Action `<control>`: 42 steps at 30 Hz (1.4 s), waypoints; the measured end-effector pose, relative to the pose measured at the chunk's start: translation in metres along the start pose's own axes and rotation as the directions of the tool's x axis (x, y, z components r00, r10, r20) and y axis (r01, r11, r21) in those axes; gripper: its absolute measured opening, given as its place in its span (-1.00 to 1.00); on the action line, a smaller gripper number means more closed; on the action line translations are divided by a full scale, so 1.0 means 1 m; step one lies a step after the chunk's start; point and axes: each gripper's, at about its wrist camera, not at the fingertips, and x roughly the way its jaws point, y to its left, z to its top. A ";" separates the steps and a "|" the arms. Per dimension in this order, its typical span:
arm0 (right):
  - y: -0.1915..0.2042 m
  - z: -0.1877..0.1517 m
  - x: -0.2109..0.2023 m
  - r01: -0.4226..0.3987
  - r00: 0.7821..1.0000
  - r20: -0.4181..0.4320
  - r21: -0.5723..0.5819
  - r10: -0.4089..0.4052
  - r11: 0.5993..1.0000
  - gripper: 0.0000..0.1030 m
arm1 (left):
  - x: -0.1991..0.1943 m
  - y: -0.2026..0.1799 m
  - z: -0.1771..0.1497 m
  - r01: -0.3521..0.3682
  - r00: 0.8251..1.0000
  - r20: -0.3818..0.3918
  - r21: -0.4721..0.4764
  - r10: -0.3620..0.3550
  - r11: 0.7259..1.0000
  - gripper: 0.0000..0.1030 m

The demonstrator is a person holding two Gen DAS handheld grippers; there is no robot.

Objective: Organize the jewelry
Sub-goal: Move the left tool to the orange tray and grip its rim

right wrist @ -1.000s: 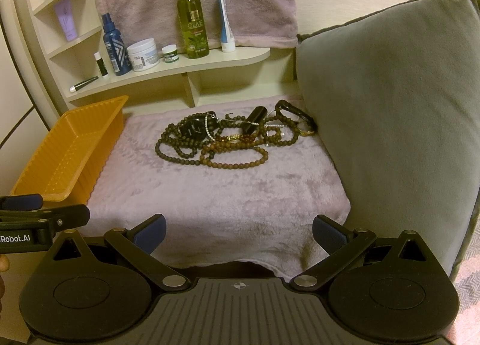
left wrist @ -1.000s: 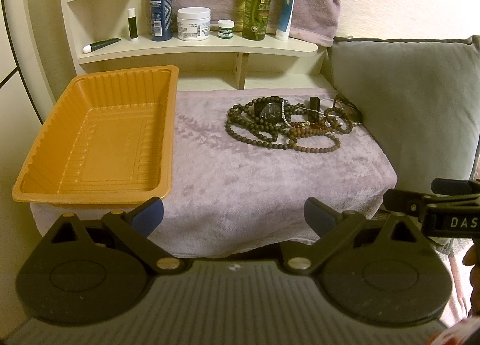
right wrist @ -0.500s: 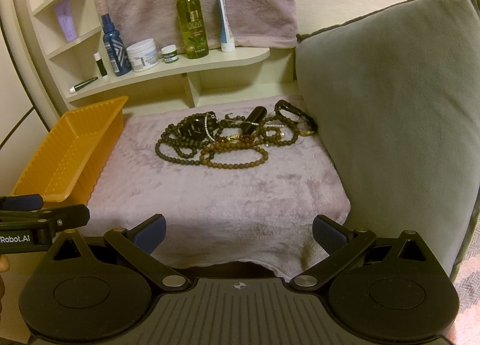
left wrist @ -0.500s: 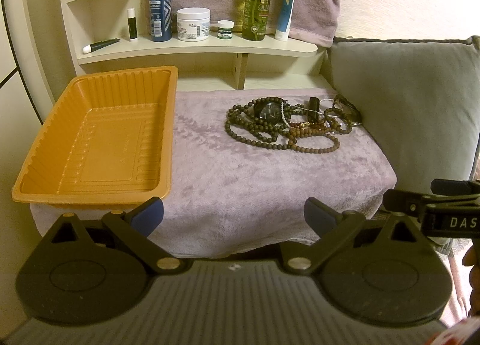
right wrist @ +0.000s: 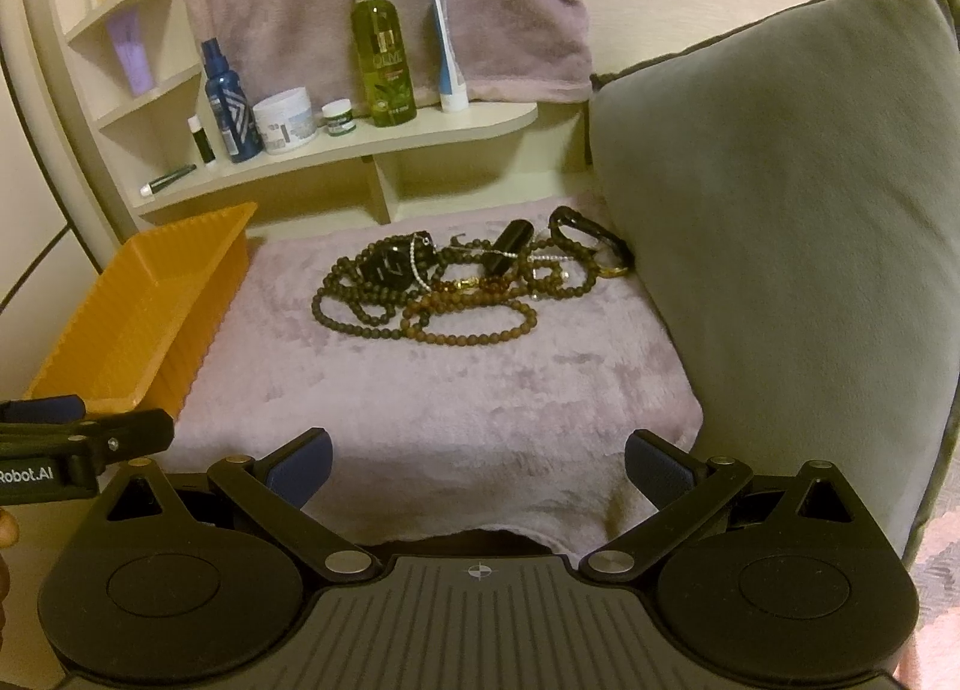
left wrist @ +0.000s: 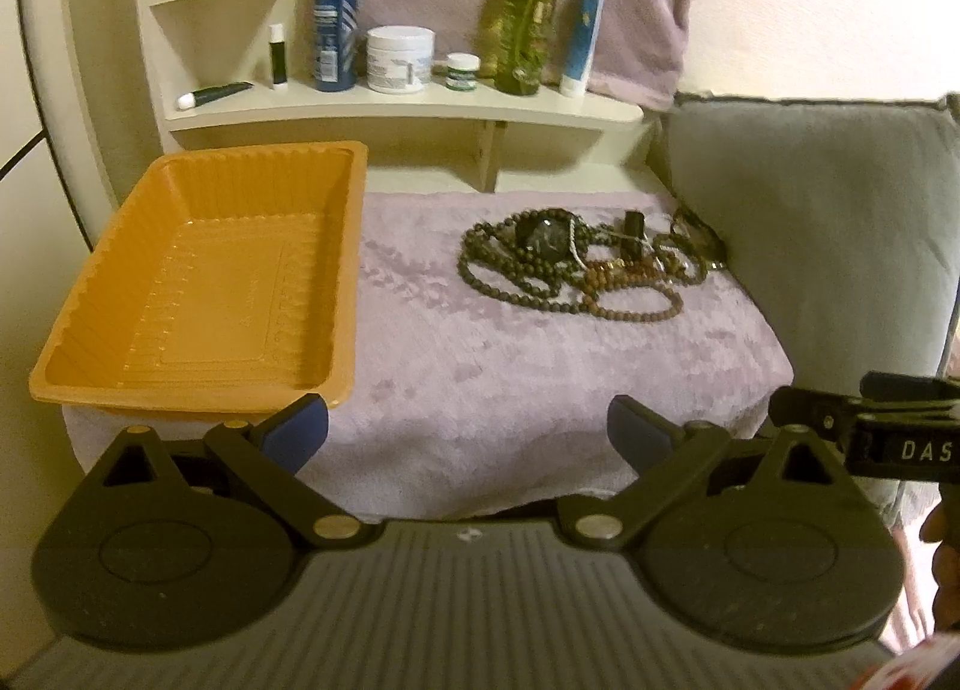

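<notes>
A: What lies ahead of the jaws?
B: A jewelry pile (right wrist: 468, 282) on the blanket (right wrist: 456, 402), tray (left wrist: 204, 282) to its left, cushion (right wrist: 792, 222) right, shelf (left wrist: 396, 111) behind.

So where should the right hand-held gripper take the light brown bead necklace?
Probably from above, at the light brown bead necklace's near loop: it lies flat on the pink cloth, clear of the tangle behind. The right hand-held gripper is open.
</notes>
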 end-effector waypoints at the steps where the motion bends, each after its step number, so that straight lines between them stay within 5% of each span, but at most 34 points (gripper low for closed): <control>1: 0.000 0.000 0.000 -0.001 1.000 0.002 0.000 0.001 1.000 1.00 | -0.001 0.004 0.000 0.001 1.000 0.007 -0.007 -0.001 1.000 0.90; 15: 0.033 -0.005 0.019 -0.038 0.995 0.082 -0.129 0.048 0.991 1.00 | -0.016 0.078 -0.001 -0.086 0.988 0.124 -0.084 0.096 0.993 0.77; 28: 0.056 0.007 0.035 -0.090 0.991 0.088 -0.136 0.103 0.987 0.99 | -0.012 0.183 -0.005 -0.253 0.945 0.167 -0.164 0.280 0.953 0.59; 42: 0.075 0.015 0.058 -0.041 0.997 0.053 -0.158 0.050 0.987 0.99 | 0.036 0.238 -0.027 -0.134 0.978 0.122 -0.250 0.169 0.959 0.03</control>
